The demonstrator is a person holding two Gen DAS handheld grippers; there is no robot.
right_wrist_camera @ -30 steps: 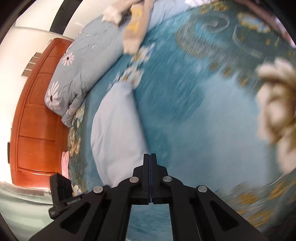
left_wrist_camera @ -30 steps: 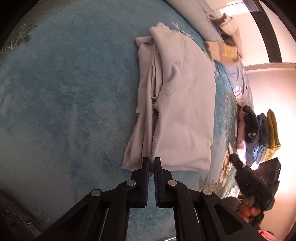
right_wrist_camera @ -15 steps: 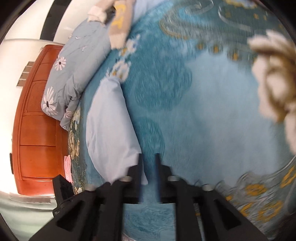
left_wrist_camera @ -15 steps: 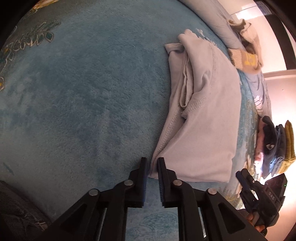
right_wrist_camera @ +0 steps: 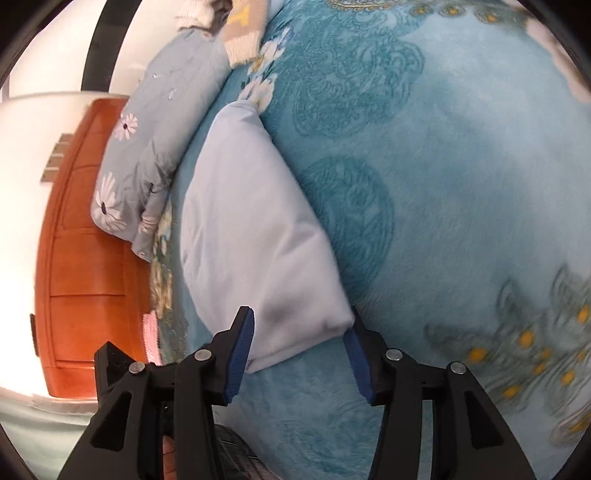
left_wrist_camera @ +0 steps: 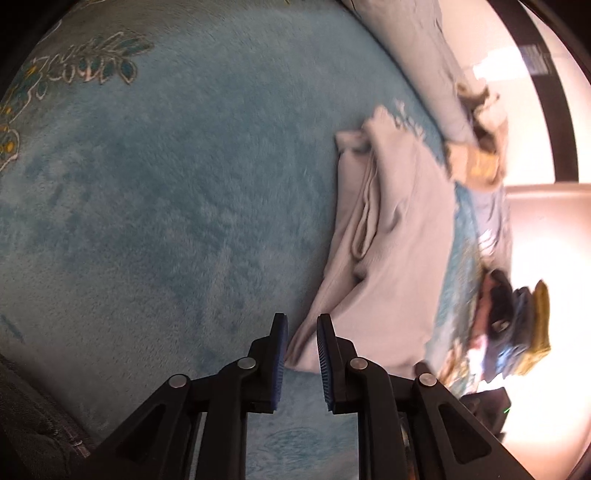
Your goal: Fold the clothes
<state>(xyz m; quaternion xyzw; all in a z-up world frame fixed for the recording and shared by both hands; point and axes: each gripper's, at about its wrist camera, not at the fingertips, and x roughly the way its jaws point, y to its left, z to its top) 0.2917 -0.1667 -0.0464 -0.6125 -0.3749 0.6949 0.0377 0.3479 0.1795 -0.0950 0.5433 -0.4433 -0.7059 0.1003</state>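
- I am opening both sets of jaws: a second ago they were shut or nearly so, and now the left gripper [left_wrist_camera: 300,350] is standing a little parted while the right gripper [right_wrist_camera: 299,341] is spread wide.
- Neither is gripping anything. Cloth shows in the gap of each, but the blue pads are not pinching it.
- The pale grey garment [left_wrist_camera: 399,258] is lying on the teal bed blanket [left_wrist_camera: 166,203], already doubled into a long panel with layered edges along its left side. Its near corner is sitting just ahead of my left jaws.
- In the right wrist view the same garment [right_wrist_camera: 258,236] is showing its smooth folded face, and its near end is lying between my right jaws, which are framing that end.
- I have been swinging both grippers in toward this near end over the last second; the views were pointing further off before.
- I judge this to mean I am lining up to take the near end at two points, probably to bring it over for another fold. That is a guess from the pose alone.
- A stack of dark and mustard clothes [left_wrist_camera: 517,328] is sitting well apart at the bed's edge.
- Another knitted piece [right_wrist_camera: 242,35] is lying by the flowered pillow [right_wrist_camera: 147,147].
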